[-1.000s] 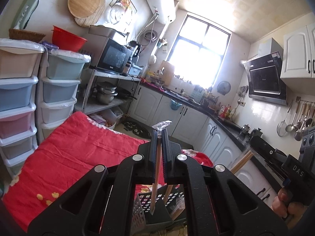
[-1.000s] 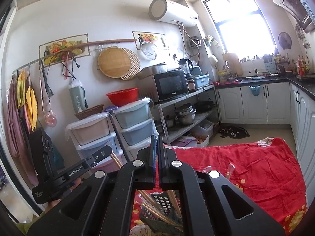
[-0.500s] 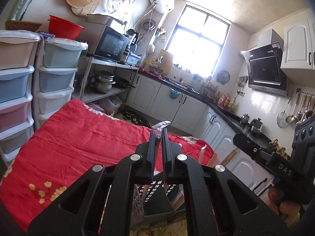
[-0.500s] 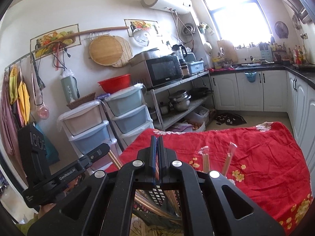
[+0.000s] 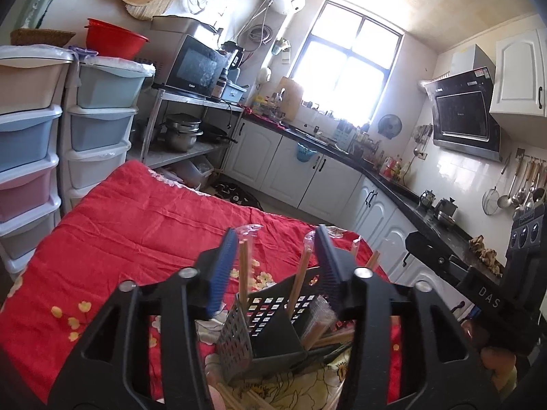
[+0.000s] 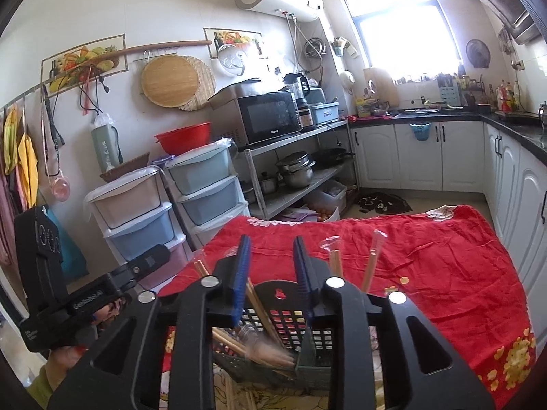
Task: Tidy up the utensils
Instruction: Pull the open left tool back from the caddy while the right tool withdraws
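Observation:
A dark perforated utensil basket (image 5: 273,328) stands on the red flowered cloth (image 5: 130,232), holding several wrapped chopstick pairs (image 5: 243,266). My left gripper (image 5: 277,256) is open just above the basket, with two chopstick pairs standing upright between its fingers, untouched. In the right wrist view the same basket (image 6: 283,321) sits below my right gripper (image 6: 271,266), which is open and empty. More chopsticks (image 6: 336,261) stick up from the basket to its right, and others (image 6: 259,311) lean inside it. The left gripper's body (image 6: 68,297) shows at the left.
Stacked plastic drawers (image 5: 41,143) stand left of the table. A metal shelf holds a microwave (image 5: 198,68) and pots (image 5: 181,133). White cabinets and a dark counter (image 5: 386,184) run along the far and right sides. The right gripper's body (image 5: 492,294) is close on the right.
My left gripper has opened and let go of the wrapped chopstick pair, which now stands in the basket. My right gripper has opened too. Both have come down closer to the basket.

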